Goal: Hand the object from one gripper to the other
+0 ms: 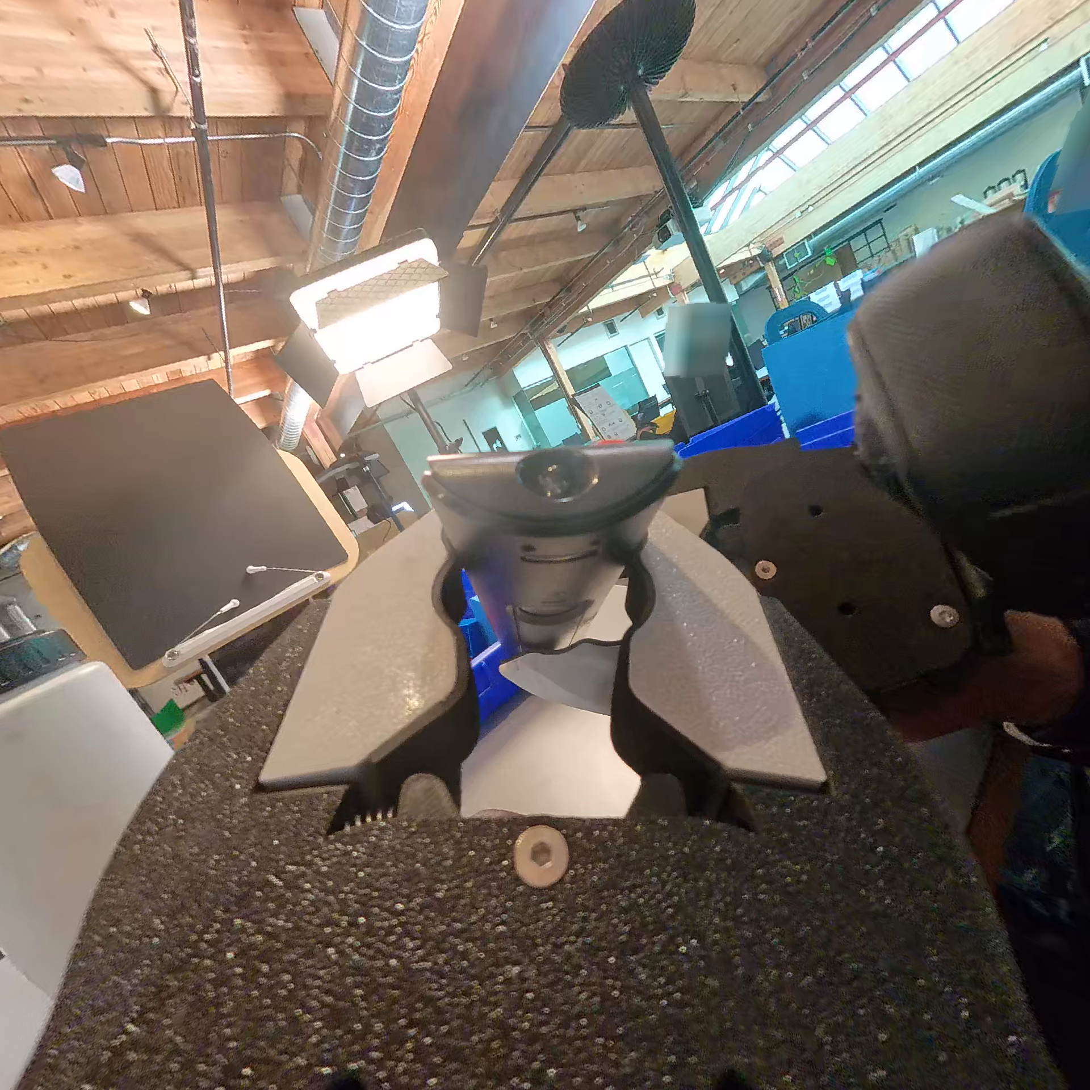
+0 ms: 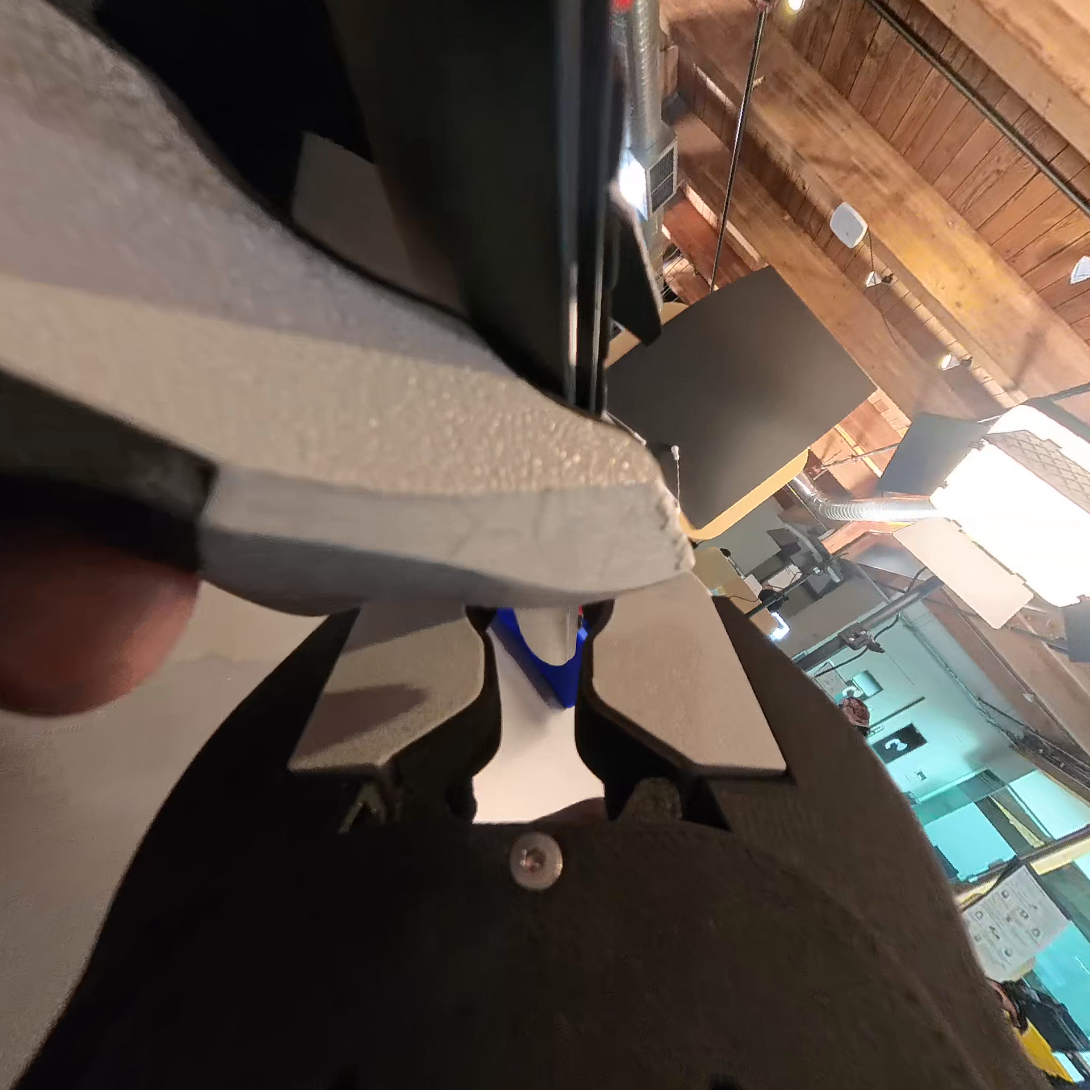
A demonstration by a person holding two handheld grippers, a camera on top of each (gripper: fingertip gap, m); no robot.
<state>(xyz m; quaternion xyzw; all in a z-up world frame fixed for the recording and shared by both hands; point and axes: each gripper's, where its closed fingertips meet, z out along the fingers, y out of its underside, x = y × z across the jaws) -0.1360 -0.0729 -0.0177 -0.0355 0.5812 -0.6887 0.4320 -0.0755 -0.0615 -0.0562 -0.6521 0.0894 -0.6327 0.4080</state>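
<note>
Left tongs (image 1: 545, 566) pinching grey metal object (image 1: 548, 513), right tongs (image 2: 534, 613) narrowly parted, tips hidden.

Glaring panel lamp (image 1: 368, 309) — blurred, fisheye-warped edges

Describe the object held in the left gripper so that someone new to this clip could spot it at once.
In the left wrist view, start at the bright studio light panel and drop to the left gripper at frame centre. Clamped between its two grey fingers stands a silver metal object. Its flat half-round top with one central screw head sets it apart from the black right gripper beside it.
</note>
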